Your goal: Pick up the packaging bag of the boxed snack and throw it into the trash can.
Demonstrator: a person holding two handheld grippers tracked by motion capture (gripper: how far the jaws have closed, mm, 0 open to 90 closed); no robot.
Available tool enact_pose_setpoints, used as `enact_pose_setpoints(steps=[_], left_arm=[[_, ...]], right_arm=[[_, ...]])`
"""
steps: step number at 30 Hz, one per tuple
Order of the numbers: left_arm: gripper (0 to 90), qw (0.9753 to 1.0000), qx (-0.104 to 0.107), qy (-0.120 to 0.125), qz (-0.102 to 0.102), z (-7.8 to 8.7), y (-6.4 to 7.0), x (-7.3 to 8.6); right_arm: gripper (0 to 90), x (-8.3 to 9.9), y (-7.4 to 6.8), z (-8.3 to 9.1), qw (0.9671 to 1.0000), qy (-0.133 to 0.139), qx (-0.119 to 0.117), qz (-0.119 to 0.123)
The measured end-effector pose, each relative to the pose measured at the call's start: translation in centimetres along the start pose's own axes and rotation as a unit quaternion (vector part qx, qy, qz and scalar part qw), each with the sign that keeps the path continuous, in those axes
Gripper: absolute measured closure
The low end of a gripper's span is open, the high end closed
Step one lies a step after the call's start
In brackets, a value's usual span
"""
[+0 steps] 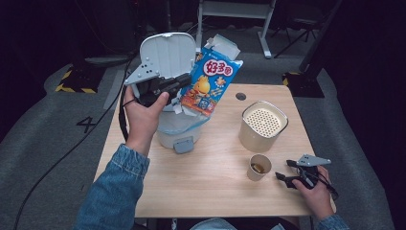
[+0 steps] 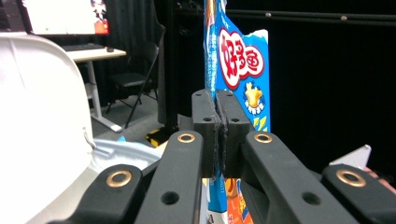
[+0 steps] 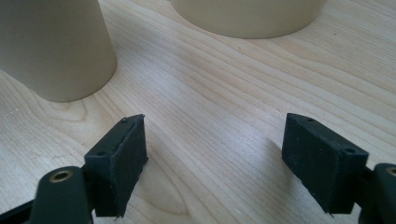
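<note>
Left gripper (image 1: 178,84) is clamped on the blue snack bag (image 1: 209,81); in the left gripper view the fingers (image 2: 205,122) are pressed together on the bag's (image 2: 243,70) edge with no gap. The grip sits low on one side, so most of the bag stands beyond and above the fingertips, tilted, with the torn-open top uppermost. My read: held that way so nothing spills while it is carried.

The bag hangs directly over the white bin (image 1: 178,125) with its flip lid (image 1: 167,52) standing open, liner showing just below the fingers. Lid up plus bag above the mouth suggests either a drop-in or a pour. Can't tell which, and can't tell whether the bag has anything left in it.

Right gripper (image 1: 287,178) is parked low on the bench (image 1: 210,182), fingers (image 3: 119,163) spread wide, holding nothing. The right gripper view looks along the wood: the paper cup (image 3: 56,46) is just ahead of one fingertip, to the side, not touching; the beige round container (image 3: 247,16) is farther ahead. From the high view the cup (image 1: 259,166) has something brown in the bottom, and the container (image 1: 263,125) carries a perforated top. Right hand looks idle or staged for the cup next.

Risk: thin edge grip, the bag may swing or slip if released unevenly.
</note>
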State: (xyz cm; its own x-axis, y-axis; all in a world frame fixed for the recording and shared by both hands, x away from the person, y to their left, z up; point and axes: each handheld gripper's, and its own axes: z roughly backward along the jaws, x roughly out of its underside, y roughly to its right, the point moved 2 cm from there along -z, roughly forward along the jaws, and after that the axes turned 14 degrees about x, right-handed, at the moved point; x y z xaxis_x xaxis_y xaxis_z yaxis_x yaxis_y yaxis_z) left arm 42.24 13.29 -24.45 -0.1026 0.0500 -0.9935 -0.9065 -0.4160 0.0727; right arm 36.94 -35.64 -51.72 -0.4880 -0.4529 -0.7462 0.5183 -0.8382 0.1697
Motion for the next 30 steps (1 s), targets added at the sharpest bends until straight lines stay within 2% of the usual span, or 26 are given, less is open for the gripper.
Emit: enact_pose_setpoints(steps=[10, 16, 22, 30], left_arm=[[87.6, 0.999, -0.038, 0.014, -0.015, 0.5, -0.9, -2.3], [87.6, 0.9978, -0.06, 0.026, -0.013, 0.9, -2.0, -2.9], [87.6, 0.9958, -0.086, 0.029, -0.017, 0.9, -3.0, -3.2], [87.6, 0.9931, -0.113, 0.025, -0.02, 1.0, -4.1, -2.8]], right_arm=[[22.6, 0.0, 0.0, 0.0, 1.0, 0.0, 0.0, 0.0], [22.6, 0.0, 0.0, 0.0, 1.0, 0.0, 0.0, 0.0], [22.6, 0.0, 0.0, 0.0, 1.0, 0.0, 0.0, 0.0], [22.6, 0.0, 0.0, 0.0, 1.0, 0.0, 0.0, 0.0]])
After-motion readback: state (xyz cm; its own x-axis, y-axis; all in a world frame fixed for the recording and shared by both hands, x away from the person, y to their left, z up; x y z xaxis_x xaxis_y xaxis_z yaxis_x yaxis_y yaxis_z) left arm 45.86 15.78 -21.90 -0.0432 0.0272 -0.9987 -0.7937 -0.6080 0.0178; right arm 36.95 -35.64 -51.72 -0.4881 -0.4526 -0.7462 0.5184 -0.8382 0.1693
